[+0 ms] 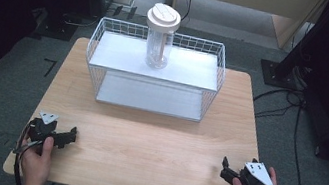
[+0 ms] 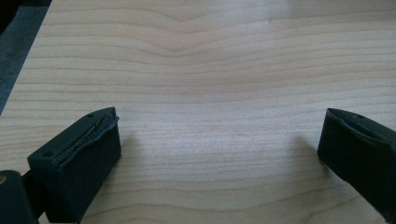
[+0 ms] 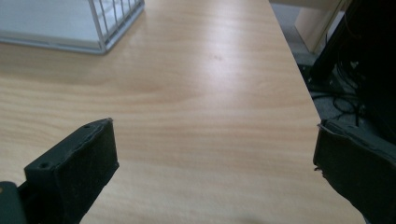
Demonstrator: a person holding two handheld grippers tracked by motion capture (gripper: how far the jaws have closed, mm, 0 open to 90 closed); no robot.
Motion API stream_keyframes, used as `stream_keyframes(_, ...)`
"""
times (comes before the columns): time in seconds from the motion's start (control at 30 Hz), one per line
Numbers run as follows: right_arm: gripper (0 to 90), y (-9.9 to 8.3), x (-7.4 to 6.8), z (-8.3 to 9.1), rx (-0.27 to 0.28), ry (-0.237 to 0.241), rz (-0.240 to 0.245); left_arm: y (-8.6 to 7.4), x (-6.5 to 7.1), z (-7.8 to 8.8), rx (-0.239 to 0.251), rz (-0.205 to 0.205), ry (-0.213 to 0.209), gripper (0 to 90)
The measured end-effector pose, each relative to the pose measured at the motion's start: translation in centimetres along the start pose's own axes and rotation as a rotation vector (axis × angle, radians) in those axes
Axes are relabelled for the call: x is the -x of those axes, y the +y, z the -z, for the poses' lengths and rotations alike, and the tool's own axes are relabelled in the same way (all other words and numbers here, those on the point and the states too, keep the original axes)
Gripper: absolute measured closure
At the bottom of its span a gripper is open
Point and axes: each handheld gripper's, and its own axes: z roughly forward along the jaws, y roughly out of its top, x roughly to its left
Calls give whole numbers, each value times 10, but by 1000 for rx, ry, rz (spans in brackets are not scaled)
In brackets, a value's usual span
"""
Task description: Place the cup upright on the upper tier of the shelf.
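Jar [image 1: 160, 38], clear with a white lid [image 1: 164, 17], stands upright on the top shelf of the wire rack [image 1: 103, 80], well ahead of both tools and roughly midway between their lines. Nothing touches it. The rack sits at the far half of the worktop [image 1: 143, 145], with a lower shelf bare beneath the jar's level.

Left tool [image 1: 63, 137] rests low at the near left corner of the worktop, held in a hand [image 1: 37, 160], its jaws spread wide with bare wood between them in the left gripper view [image 2: 219, 140]. Right tool [image 1: 226, 171] sits likewise at the near right corner, jaws released and apart in the right gripper view [image 3: 215, 154], the rack's corner ahead and to its left.

By my reading this is the starting pose: both tools idle, nothing grasped, the reach for the jar not yet begun. The next move likely calls for one tool to travel forward and up over the rack's front rim, come in level with the jar's body below the lid, and close across its round wall squarely, since a clear, smooth cylinder may slip or tip if pinched off-centre.
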Motion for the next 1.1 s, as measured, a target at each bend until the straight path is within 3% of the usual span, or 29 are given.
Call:
stream_keyframes(0.2,0,-9,7,0,-75,-2,8,0,0,0,0,0,0,0)
stream_keyframes(0.7,0,-17,25,2,-287,93,-4,0,0,0,0,0,0,0)
stream_keyframes(0.93,0,-19,26,5,-290,100,-12,0,0,0,1,1,1,0)
stream_keyframes(1.1,0,-28,28,13,-241,88,-18,0,0,0,0,0,0,0)
